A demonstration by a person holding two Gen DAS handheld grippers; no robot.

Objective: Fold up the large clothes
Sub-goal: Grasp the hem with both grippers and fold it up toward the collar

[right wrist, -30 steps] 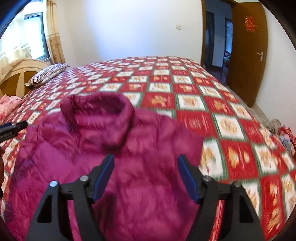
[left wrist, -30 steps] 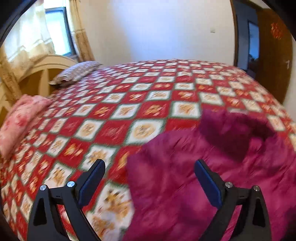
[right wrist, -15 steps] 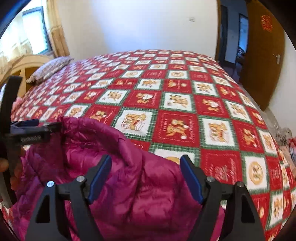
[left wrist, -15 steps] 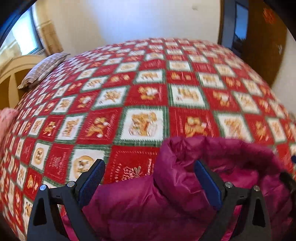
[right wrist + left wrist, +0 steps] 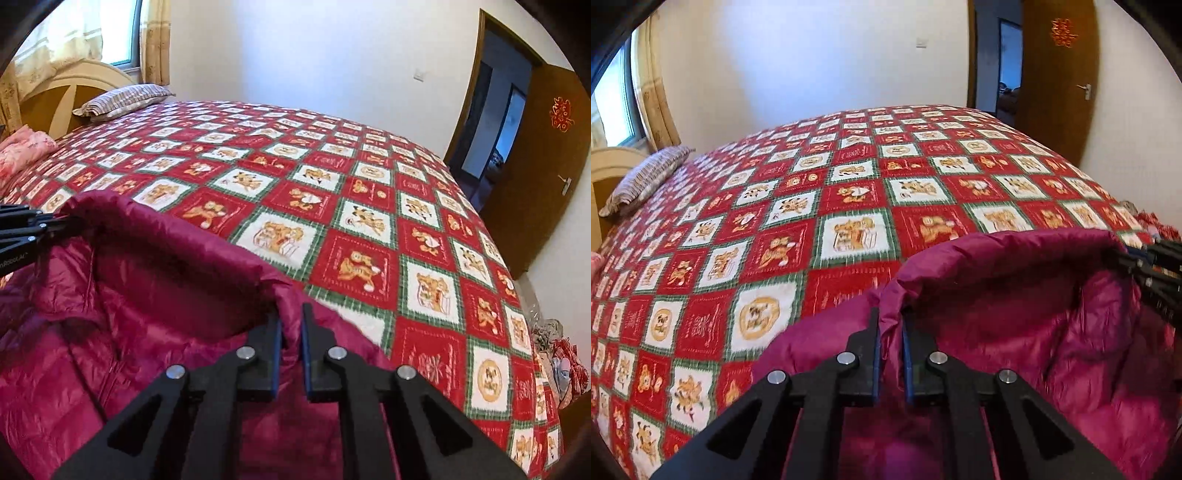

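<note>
**Collar pinched at both ends**

With both sets of jaws just closed, a fold of the magenta down jacket is clamped thinly by the left gripper and by the right gripper, one at each end of the raised collar. The jacket is spread on the checked bedspread, near its front edge. Even tension should be kept, and both ends lifted together, so slippery fabric is not lost.

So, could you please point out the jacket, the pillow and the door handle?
jacket [image 5: 1015, 295]: left wrist view, inner lining below the collar.
pillow [image 5: 125, 98]: right wrist view, middle of its striped top.
door handle [image 5: 1085, 88]: left wrist view, on the lever.
</note>
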